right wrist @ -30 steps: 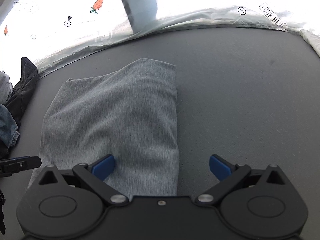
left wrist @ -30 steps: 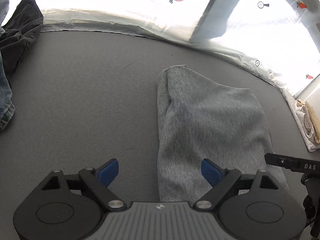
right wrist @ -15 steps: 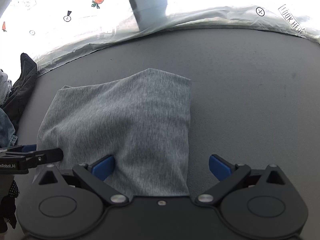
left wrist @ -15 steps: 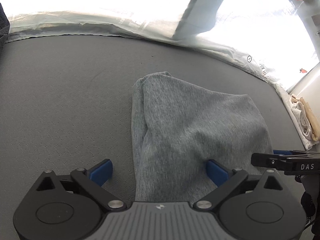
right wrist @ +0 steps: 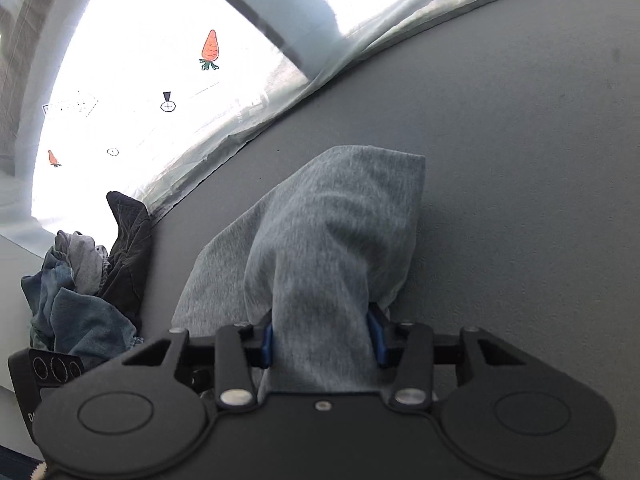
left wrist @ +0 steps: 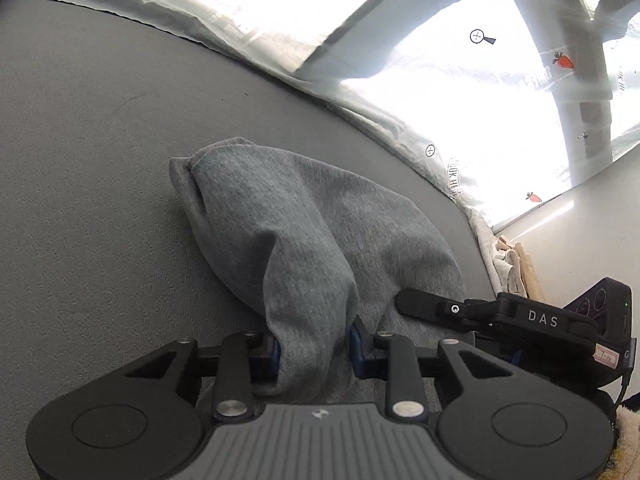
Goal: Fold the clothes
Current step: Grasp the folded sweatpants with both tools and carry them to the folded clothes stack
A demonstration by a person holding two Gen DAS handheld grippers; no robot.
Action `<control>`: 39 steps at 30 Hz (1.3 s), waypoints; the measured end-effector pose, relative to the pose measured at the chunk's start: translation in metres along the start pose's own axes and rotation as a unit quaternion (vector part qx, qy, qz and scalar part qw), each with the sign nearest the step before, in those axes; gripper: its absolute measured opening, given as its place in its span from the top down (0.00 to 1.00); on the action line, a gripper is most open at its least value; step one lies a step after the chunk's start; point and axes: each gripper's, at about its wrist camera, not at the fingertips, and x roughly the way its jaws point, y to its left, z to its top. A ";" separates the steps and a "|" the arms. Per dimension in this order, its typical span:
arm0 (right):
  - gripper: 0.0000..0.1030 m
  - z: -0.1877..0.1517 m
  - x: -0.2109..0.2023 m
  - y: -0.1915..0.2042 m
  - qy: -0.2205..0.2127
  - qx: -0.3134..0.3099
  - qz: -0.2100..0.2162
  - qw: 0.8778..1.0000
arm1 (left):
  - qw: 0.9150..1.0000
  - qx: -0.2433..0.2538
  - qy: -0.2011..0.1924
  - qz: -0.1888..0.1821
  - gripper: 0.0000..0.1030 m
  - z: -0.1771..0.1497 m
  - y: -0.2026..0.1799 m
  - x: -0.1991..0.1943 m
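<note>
The soft, light heather-grey knit garment (left wrist: 304, 240), partly folded, lies mid-frame on the dark grey desk (left wrist: 92, 168); left tool (left wrist: 314, 350) and right tool (right wrist: 322, 338) have just closed, each clamped on its bunched near edge, where it should lift limply

- Left hand-held gripper (left wrist: 314, 350), bottom centre of its frame: jaws just closed, pinching cloth.
- Right hand-held gripper (right wrist: 322, 340), bottom centre: likewise, pads clamped on cloth.

Bare grey mat (right wrist: 520, 160) lies open right of the grey garment (right wrist: 332, 240); piled clothes (right wrist: 88, 280) crowd its left.
</note>
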 end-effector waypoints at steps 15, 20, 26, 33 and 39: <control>0.62 -0.053 -0.114 0.033 -0.086 -0.040 0.010 0.995 | 0.995 0.071 -0.050 -0.052 0.76 -0.051 -0.105 -0.069; 0.62 -0.074 -0.165 0.023 -0.108 -0.046 -0.014 0.993 | 0.993 0.074 -0.044 -0.084 0.76 -0.083 -0.137 -0.071; 0.62 -0.101 -0.216 -0.001 -0.128 -0.041 -0.051 0.990 | 0.989 0.096 -0.025 -0.106 0.76 -0.122 -0.175 -0.054; 0.62 -0.103 -0.262 -0.066 -0.133 -0.019 -0.043 0.990 | 0.988 0.125 -0.023 -0.090 0.76 -0.163 -0.233 -0.019; 0.62 -0.051 -0.313 -0.145 -0.129 -0.042 -0.016 0.991 | 0.989 0.120 -0.048 -0.071 0.76 -0.191 -0.321 0.040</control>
